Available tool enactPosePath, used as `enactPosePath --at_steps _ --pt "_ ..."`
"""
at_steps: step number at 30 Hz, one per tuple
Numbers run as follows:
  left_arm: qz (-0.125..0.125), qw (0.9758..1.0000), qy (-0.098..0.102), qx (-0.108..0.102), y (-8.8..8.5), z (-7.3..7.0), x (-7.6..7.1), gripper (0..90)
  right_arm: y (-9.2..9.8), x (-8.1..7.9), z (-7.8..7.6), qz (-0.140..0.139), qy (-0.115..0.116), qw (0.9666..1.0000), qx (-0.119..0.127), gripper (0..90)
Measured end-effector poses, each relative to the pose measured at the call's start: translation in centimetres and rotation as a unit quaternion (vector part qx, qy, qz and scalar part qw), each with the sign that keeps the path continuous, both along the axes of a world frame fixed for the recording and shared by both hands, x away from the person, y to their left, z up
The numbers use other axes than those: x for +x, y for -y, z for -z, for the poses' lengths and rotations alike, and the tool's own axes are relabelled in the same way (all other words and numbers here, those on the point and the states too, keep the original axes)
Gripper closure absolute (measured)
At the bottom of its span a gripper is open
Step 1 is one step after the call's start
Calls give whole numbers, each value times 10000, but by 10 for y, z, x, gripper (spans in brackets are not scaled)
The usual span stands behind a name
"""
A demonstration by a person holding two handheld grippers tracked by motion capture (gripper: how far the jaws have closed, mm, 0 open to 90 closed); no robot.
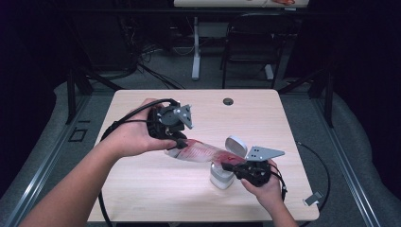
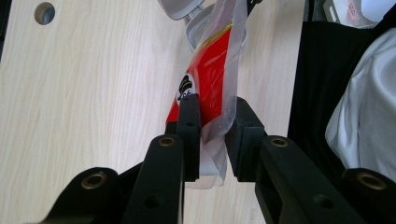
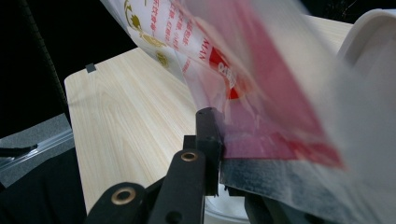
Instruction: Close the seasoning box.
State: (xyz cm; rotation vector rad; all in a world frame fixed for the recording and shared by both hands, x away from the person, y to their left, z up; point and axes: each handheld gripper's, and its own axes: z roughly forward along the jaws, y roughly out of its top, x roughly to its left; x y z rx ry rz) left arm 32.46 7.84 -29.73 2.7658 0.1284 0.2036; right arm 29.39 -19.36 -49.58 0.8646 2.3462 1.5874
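Observation:
A clear plastic bag with red print hangs stretched between my two grippers above the light wooden table. My left gripper is shut on the bag's left end. In the left gripper view both pads pinch the bag. My right gripper is shut on the other end, right over a small white container with its hinged lid standing open. In the right gripper view one jaw presses the bag while the film hides the other jaw. The lid rises at the right.
A round grommet hole sits near the table's far edge. A black chair and a desk leg stand beyond the table. A cable loops off the table's right side, and another trails from the left gripper.

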Motion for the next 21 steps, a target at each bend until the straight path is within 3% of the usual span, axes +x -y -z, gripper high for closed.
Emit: enactPosePath --at_steps 21 --pt "-12 10000 14 15 2 -1 0 760 0 0 1 -2 -3 10000 5 877"
